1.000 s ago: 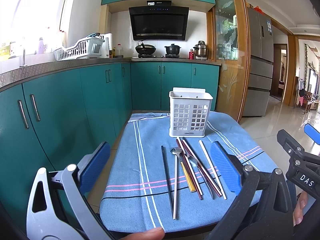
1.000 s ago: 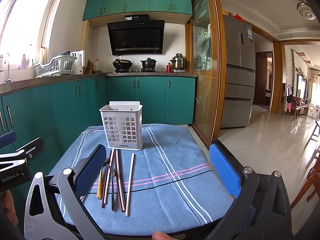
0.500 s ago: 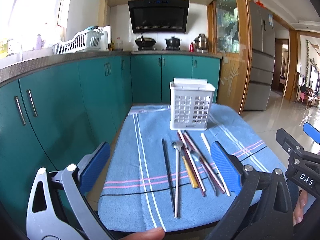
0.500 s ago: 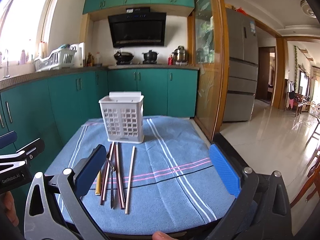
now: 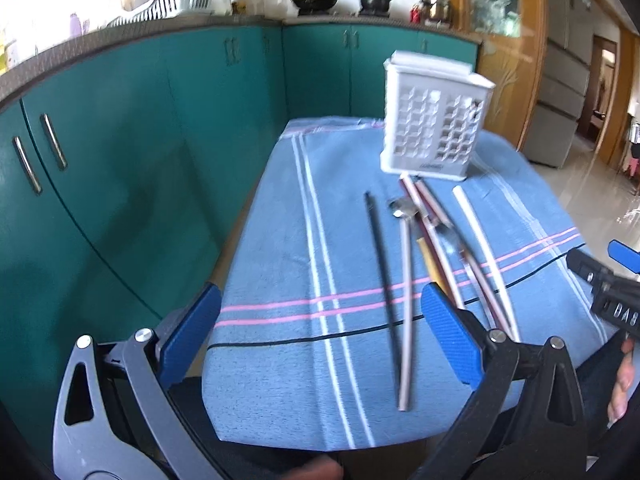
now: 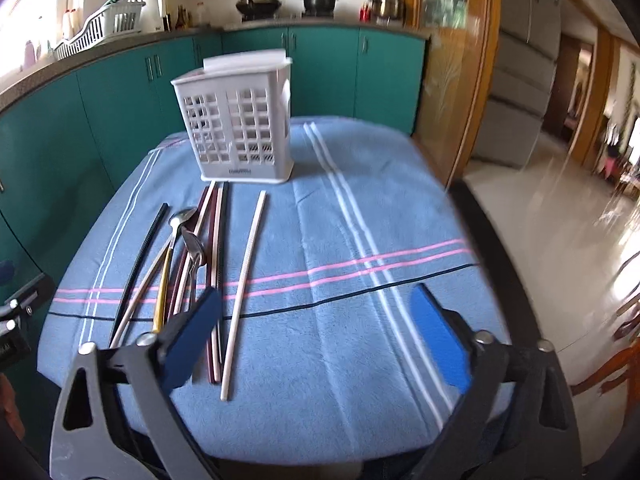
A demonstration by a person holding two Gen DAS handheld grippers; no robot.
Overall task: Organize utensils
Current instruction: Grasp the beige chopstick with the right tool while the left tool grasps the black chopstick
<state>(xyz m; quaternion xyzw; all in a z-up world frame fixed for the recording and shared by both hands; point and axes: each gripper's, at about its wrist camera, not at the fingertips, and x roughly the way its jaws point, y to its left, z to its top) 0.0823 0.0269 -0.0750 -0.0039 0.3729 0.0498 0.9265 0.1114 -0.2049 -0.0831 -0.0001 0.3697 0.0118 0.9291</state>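
A white slotted utensil holder [image 5: 434, 120] [image 6: 236, 128] stands upright at the far end of the blue striped cloth [image 5: 288, 240] [image 6: 360, 280]. In front of it lie several utensils side by side: a black chopstick [image 5: 380, 264] [image 6: 140, 256], a silver spoon [image 5: 406, 280] [image 6: 180, 220], dark red chopsticks [image 5: 436, 224] [image 6: 214, 240], a second spoon [image 6: 194, 248] and a white chopstick [image 5: 480, 248] [image 6: 246, 276]. My left gripper [image 5: 320, 332] hangs open over the cloth's near edge, empty. My right gripper [image 6: 316, 336] is open with its jaws closing, nothing between them; its left finger [image 6: 192, 336] overlaps the utensils' near ends.
Teal cabinets [image 5: 120, 160] run along the left and back under a counter with a dish rack [image 6: 100, 28] and pots [image 6: 318, 2]. A wood-framed glass door [image 6: 452, 60] and a tiled floor [image 6: 560, 220] lie to the right. A person's hand [image 5: 622, 384] shows at the right edge.
Both grippers have tipped downward and moved in over the cloth, so the holder and utensils look closer and larger. The right gripper's jaws have narrowed a little.
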